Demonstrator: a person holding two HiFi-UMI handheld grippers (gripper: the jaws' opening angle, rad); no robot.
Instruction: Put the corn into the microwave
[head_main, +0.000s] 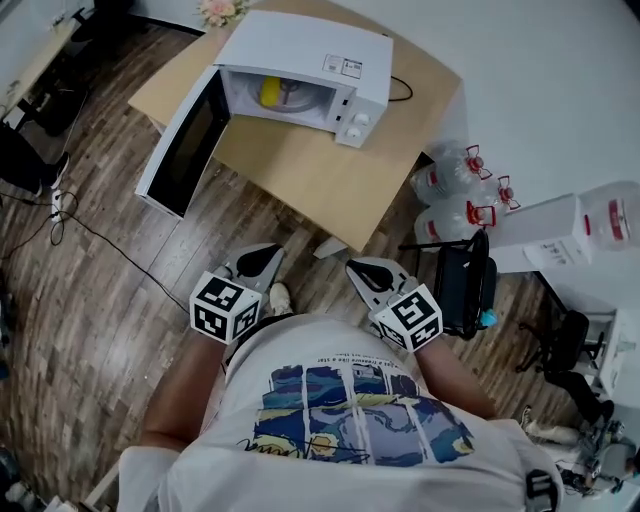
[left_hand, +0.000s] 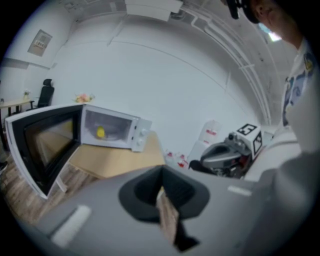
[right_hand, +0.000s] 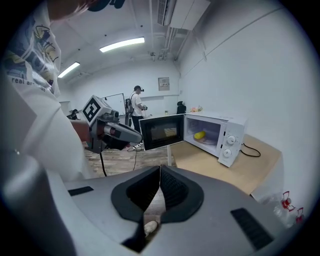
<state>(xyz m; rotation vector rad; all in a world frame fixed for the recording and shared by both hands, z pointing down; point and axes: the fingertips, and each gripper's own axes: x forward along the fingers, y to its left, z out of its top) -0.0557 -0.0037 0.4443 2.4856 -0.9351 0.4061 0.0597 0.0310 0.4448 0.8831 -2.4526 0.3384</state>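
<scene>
- Wood-plank floor (head_main: 100, 300) lies open between the person and the table (head_main: 300, 170), with a thin black cable (head_main: 100, 245) trailing across the planks at the left.
- The table's near corner points toward the person. Both grippers are held well short of it, close to the person's chest.
- Water bottles (head_main: 450, 185) crowd the floor just right of that corner, against the white wall.
- A black chair (head_main: 465, 285) stands just beside the right gripper (head_main: 362, 270).
- The white microwave (head_main: 300, 45) sits at the far side of the table. Its door (head_main: 185, 150) is swung wide open to the left, and the free edge juts past the table's edge over the floor.
- The corn (head_main: 271, 92) is inside the microwave cavity, toward its left side. It appears to rest on the round plate, though that is small at this range.
- The left gripper (head_main: 262, 262) has its fingers pressed together with nothing between them.
- The right gripper's pads also meet at the tip, and it carries nothing.
- Both grippers point toward the table, apart from each other and side by side.
</scene>
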